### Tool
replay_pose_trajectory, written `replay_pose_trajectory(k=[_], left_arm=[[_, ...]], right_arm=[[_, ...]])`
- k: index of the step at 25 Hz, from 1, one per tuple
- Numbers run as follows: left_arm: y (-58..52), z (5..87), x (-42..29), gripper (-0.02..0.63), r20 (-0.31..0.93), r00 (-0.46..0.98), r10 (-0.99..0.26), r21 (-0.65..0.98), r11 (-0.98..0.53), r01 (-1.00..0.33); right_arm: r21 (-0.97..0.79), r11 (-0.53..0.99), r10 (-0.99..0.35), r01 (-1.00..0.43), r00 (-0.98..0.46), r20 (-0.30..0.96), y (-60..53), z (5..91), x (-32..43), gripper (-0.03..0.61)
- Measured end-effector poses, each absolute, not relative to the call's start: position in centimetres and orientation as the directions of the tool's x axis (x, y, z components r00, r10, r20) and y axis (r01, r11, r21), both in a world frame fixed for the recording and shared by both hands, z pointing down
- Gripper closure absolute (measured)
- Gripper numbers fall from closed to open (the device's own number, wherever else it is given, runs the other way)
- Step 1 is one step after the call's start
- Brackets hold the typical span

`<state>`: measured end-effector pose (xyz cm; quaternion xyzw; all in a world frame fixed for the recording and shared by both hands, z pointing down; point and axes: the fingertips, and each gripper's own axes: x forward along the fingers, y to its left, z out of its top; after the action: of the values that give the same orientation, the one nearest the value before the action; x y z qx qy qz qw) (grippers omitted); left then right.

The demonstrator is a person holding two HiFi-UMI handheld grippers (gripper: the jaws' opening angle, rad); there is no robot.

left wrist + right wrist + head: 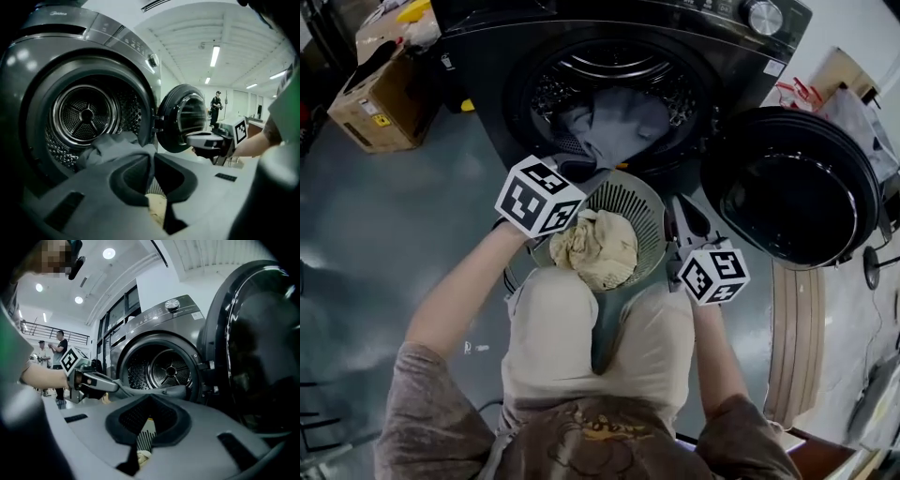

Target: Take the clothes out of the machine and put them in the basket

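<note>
Left gripper [578, 170] clenched on grey cloth [617, 127]; the cloth's far end lies in drum [581, 70]. Basket [652, 202] just below the left gripper, person's side. Right gripper [682, 214] closed, empty, at basket rim.

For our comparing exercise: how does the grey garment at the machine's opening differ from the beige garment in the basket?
The grey garment hangs stretched out of the drum; the beige garment lies bunched in the basket. The left gripper pinches the grey garment; nothing grips the beige garment. Both are soft laundry.
</note>
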<state>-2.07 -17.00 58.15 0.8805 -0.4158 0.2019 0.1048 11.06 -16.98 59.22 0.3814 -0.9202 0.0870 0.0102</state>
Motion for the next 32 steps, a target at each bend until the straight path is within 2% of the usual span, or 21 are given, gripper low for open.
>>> replay_pose_trajectory(k=[10, 16, 17, 22, 27, 32], left_arm=[[-8.7, 55.8, 1.2, 0.588, 0.447, 0.669, -0.594, 0.049, -0.731, -0.681], [-8.6, 56.5, 1.1, 0.578, 0.473, 0.654, -0.591, 0.029, -0.731, -0.682], [-8.8, 56.9, 1.0, 0.555, 0.484, 0.645, -0.591, 0.021, -0.729, -0.684], [-10.9, 58.7, 0.0, 0.321, 0.52, 0.604, -0.604, -0.013, -0.713, -0.701], [-17.1, 59.9, -1.7, 0.237, 0.504, 0.541, -0.673, -0.061, -0.653, -0.755], [-24.9, 62.2, -3.1, 0.198, 0.5, 0.453, -0.738, -0.09, -0.565, -0.82]], right_arm=[[-0.136, 0.745, -0.652, -0.653, -0.756, 0.062, -16.7, 57.9, 8.2, 0.581], [-0.128, 0.749, -0.65, -0.651, -0.758, 0.054, -16.9, 57.3, 8.0, 0.581], [-0.126, 0.747, -0.651, -0.652, -0.757, 0.055, -16.9, 57.3, 8.1, 0.581], [-0.127, 0.733, -0.667, -0.669, -0.743, 0.06, -16.8, 57.4, 8.9, 0.581], [-0.129, 0.714, -0.686, -0.688, -0.725, 0.068, -16.6, 57.6, 10.1, 0.581], [-0.116, 0.696, -0.703, -0.708, -0.706, 0.093, -16.2, 58.0, 11.4, 0.58]])
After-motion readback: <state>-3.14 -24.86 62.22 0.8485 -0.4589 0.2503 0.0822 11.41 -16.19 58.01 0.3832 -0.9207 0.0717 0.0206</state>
